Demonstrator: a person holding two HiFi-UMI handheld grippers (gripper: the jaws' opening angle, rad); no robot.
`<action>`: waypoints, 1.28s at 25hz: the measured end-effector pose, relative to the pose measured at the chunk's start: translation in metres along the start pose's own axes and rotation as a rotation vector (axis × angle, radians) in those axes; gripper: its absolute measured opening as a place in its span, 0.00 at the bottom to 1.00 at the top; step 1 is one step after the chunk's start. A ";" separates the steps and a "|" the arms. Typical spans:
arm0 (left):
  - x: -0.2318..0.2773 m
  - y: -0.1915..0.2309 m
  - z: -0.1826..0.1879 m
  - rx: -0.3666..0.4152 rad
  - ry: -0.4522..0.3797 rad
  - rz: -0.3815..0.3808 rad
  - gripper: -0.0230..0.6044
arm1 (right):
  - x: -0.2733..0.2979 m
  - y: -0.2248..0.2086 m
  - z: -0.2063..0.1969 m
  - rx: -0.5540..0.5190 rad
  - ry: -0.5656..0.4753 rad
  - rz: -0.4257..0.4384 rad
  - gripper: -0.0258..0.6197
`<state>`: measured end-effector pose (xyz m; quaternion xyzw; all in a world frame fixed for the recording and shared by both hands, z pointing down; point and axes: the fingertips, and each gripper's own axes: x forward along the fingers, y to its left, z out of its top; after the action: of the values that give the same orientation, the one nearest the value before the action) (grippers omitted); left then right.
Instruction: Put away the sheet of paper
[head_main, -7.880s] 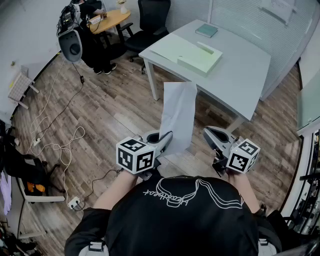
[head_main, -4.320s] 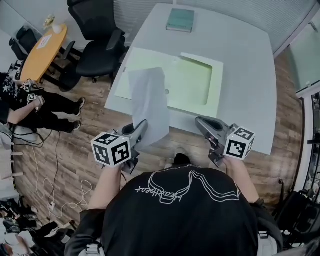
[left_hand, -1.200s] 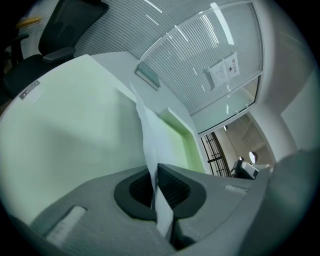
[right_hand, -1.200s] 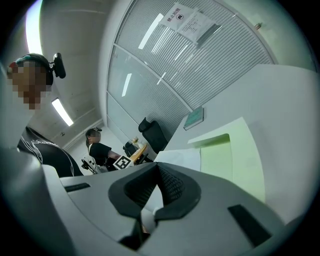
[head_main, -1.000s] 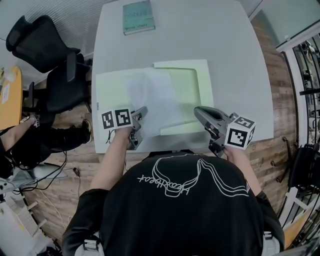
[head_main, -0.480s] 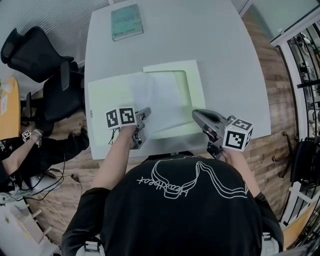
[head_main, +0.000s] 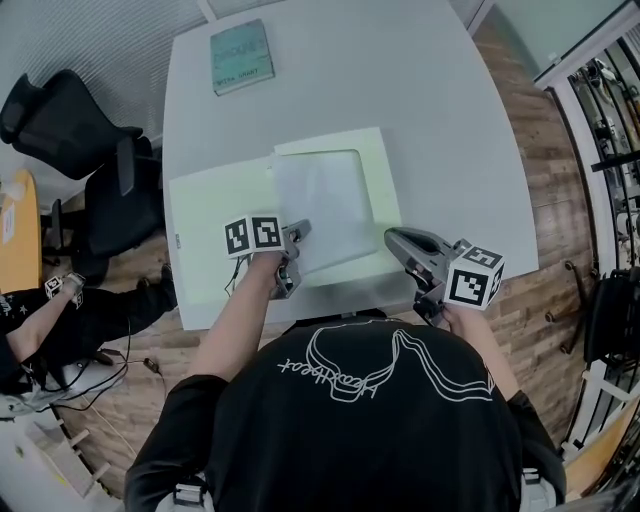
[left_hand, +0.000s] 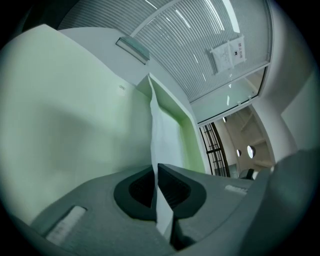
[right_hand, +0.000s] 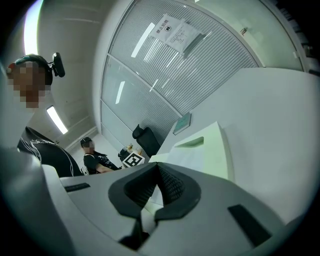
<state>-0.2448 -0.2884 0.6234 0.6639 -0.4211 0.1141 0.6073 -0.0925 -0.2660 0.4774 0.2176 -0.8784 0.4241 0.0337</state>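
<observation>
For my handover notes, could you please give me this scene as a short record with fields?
surface: grey table
container: green folder, lying open
paper: sheet of paper over the folder's right half, near edge pinched
left gripper: shut on the sheet of paper
right gripper: jaws together, nothing between them, by the folder's right edge
other: teal book at the table's far left
task state: sheet not yet released
</observation>
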 end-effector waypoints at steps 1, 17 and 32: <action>0.003 -0.001 -0.001 0.000 0.003 0.003 0.06 | -0.001 -0.001 -0.001 0.002 0.001 -0.002 0.05; 0.031 -0.017 -0.006 0.123 0.022 0.077 0.16 | -0.019 -0.015 -0.007 0.018 0.015 0.008 0.05; -0.026 -0.025 0.010 0.212 -0.232 0.265 0.47 | -0.041 -0.003 -0.006 -0.079 0.046 0.066 0.05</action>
<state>-0.2472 -0.2887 0.5861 0.6718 -0.5575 0.1592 0.4610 -0.0556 -0.2486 0.4734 0.1773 -0.9001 0.3950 0.0486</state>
